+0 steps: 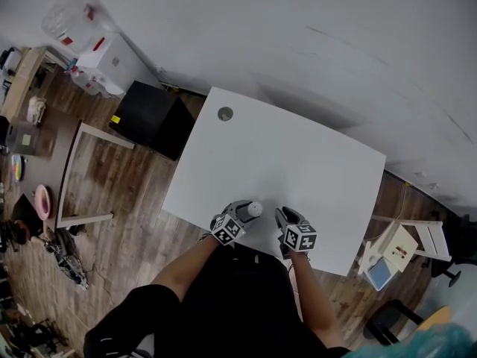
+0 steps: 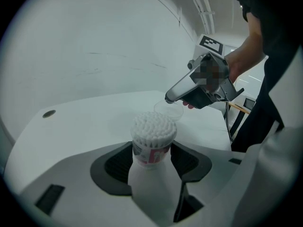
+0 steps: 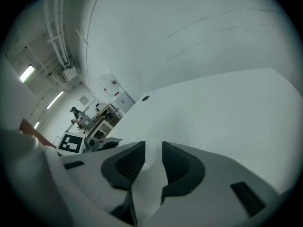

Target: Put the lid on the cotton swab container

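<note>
Left gripper [image 2: 151, 162]: jaws wide, clamped on the cotton swab container [image 2: 152, 131], pads either side of its red-and-white label. Right gripper [image 3: 152, 160]: jaws nearly together, pinching the clear lid [image 2: 169, 110] by its rim. Container upright over the near part of the white table [image 1: 298, 155], packed w/ white swab tips, top uncovered. Lid sits just beyond the container's mouth & a bit higher; contact btwn them unclear.

Open cotton swab container [image 2: 151, 151], upright, full w/ white swabs [image 2: 152, 126]; clear round lid [image 2: 169, 110] off, near its top.
</note>
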A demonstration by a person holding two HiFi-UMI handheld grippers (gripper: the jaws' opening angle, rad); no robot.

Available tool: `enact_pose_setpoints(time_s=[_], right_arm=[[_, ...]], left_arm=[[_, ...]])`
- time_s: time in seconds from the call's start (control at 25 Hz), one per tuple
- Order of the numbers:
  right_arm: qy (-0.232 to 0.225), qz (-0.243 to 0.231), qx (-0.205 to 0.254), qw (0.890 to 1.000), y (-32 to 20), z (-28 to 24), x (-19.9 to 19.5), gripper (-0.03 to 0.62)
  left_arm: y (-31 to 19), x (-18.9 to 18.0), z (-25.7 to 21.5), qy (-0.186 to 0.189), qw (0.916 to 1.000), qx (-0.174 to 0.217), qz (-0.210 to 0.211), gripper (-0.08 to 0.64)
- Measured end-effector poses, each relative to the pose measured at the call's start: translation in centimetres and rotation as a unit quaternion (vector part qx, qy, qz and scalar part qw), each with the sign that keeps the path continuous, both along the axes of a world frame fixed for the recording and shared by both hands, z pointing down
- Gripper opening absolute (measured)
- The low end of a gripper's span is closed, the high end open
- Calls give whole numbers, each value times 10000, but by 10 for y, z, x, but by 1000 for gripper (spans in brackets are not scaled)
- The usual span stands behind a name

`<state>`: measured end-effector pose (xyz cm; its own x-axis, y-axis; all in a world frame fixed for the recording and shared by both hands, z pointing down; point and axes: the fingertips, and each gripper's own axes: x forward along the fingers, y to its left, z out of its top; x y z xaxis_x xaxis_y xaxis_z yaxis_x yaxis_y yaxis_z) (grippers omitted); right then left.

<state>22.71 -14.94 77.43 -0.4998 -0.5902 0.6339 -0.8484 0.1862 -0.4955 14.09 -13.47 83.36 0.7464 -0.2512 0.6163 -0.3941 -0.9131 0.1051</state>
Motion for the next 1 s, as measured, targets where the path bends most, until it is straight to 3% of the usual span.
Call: enact_pose_setpoints(time_s=[0.28,0.88,1.0], right_arm=[[-195,-51,-328,9993,3,9,-12,103],[-467,-55,78,9989,5,-28,-22,101],[-686,-31,134,9975,6,-34,-27,101]], left_arm=[[1,1,2,-68,10000,-10,71,256],[3,1,0,-15,10000,-82,3,256],[6,1,0,-12,10000,-73,-6,256]])
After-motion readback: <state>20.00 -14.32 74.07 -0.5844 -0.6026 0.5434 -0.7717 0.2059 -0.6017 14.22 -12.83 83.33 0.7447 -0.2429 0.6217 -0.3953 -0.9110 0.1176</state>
